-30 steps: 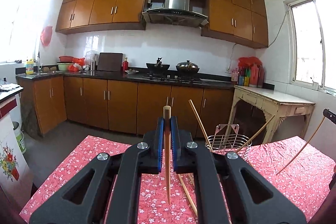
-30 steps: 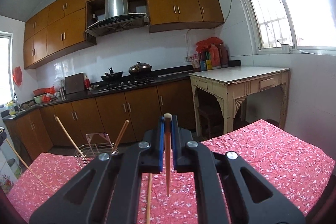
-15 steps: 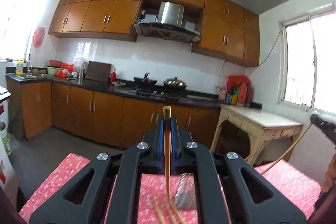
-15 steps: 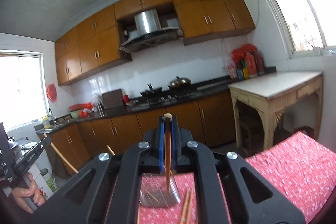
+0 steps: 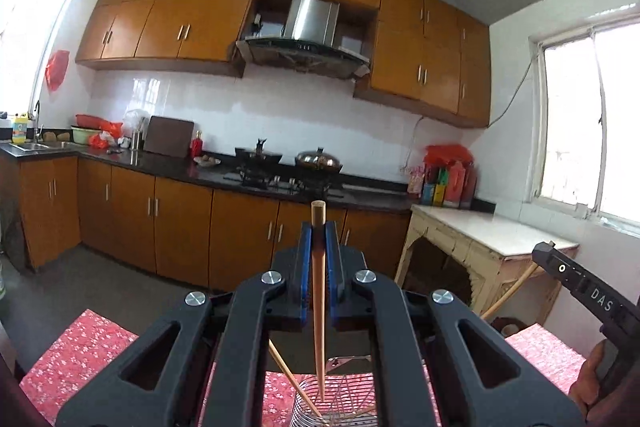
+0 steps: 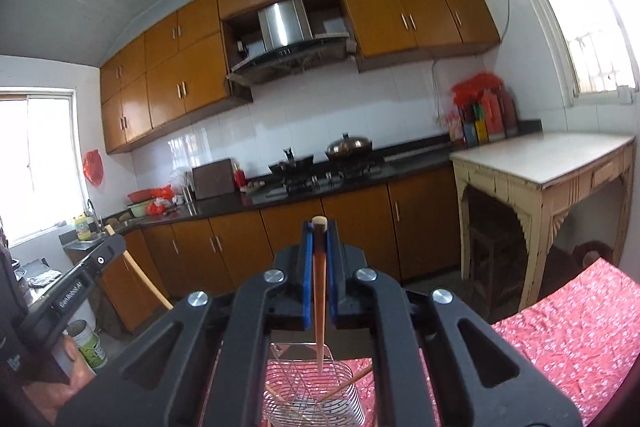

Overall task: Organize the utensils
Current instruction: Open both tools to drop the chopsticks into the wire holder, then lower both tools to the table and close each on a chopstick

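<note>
My left gripper (image 5: 319,227) is shut on a wooden chopstick (image 5: 319,299) that hangs point down over a wire utensil basket (image 5: 344,403). Other chopsticks (image 5: 290,379) lean in that basket. In the right wrist view my right gripper (image 6: 319,229) is shut on a second chopstick (image 6: 320,307), its tip above the same wire basket (image 6: 312,391), which holds a leaning chopstick (image 6: 352,381). Each view shows the other gripper at its edge with its stick: the right one (image 5: 560,269) and the left one (image 6: 106,251).
The basket stands on a table with a red flowered cloth (image 5: 80,355). Beyond the table are orange kitchen cabinets (image 5: 180,227), a stove with pots (image 5: 288,163), and a cream side table (image 6: 540,167) by the window. A hand (image 6: 60,383) holds the left tool.
Both grippers rose and moved toward the basket, still shut on their chopsticks. The basket, earlier ahead on the table, now sits right under both chopstick tips.
</note>
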